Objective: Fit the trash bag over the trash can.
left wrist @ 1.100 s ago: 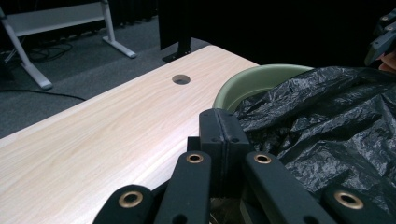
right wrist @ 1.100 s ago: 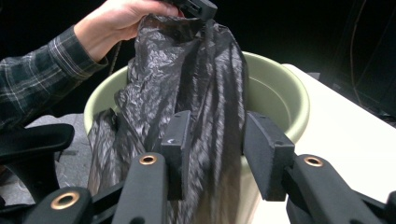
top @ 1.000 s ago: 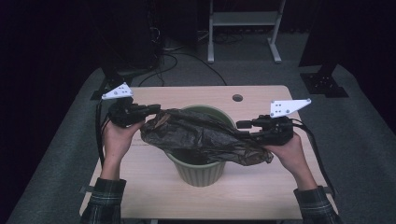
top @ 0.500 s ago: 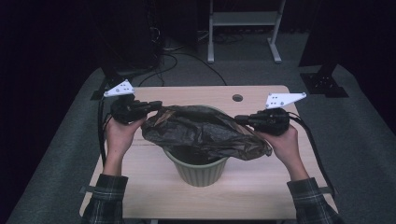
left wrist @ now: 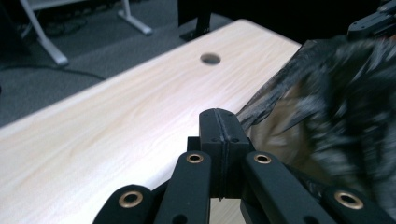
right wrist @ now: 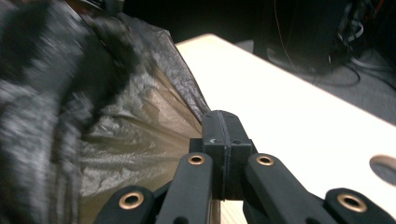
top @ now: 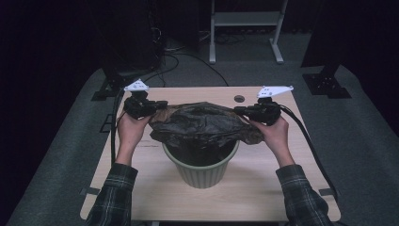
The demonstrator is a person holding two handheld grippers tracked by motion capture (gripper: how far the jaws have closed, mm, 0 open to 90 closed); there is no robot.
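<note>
Bag: your thin, crinkled black plastic bag (top: 200,125) hangs stretched at frame centre, draped over the bin's mouth.
Bin: the ribbed, pale green plastic bin (top: 201,165) stands lower centre on the light wooden table (top: 263,188); its inside is hidden.
Left gripper (top: 157,105): jaws pressed together, pinching the bag's left edge.
Right gripper (top: 241,111): jaws pressed together, pinching its right edge.
</note>
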